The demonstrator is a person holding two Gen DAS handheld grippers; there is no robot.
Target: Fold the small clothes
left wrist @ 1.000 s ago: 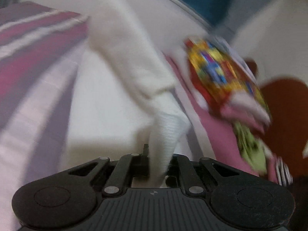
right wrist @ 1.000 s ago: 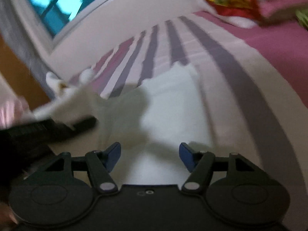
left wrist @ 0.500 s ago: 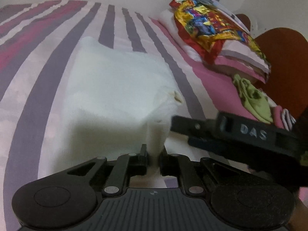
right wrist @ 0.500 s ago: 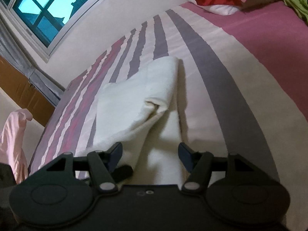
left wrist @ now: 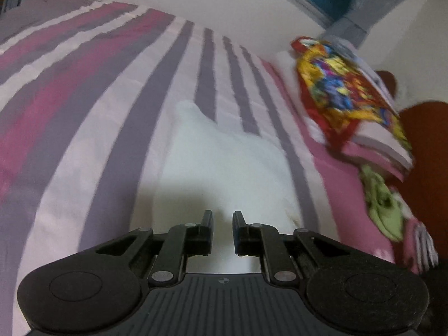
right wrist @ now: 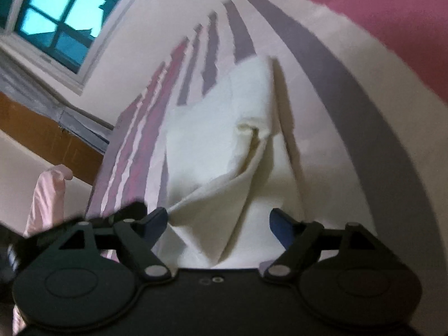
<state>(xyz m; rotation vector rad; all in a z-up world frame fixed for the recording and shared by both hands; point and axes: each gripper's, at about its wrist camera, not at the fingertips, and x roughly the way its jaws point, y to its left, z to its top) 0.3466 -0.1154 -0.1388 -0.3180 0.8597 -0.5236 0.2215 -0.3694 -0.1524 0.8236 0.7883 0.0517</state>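
White cloth (left wrist: 224, 168) lies on the striped bed (left wrist: 84, 117), and I see it from both of my cameras. My left hand-held gripper (left wrist: 223, 224) points low along the bed, right over the near end of the cloth. Its two black fingers (left wrist: 207, 221) have a small gap between them and nothing is in the gap, so it is open. My right hand-held gripper (right wrist: 218, 221) is tipped up a bit and looks along the cloth toward the far edge of the bed. Its blue pads (right wrist: 156, 218) are spread wide apart, so it holds nothing. The cloth (right wrist: 224, 145) is rumpled here, with a raised fold in the middle. Near the right edge of the bed I see a bright stack of clothes (left wrist: 347, 98) and a green cloth (left wrist: 383, 204). A window (right wrist: 64, 19) is up on the wall.
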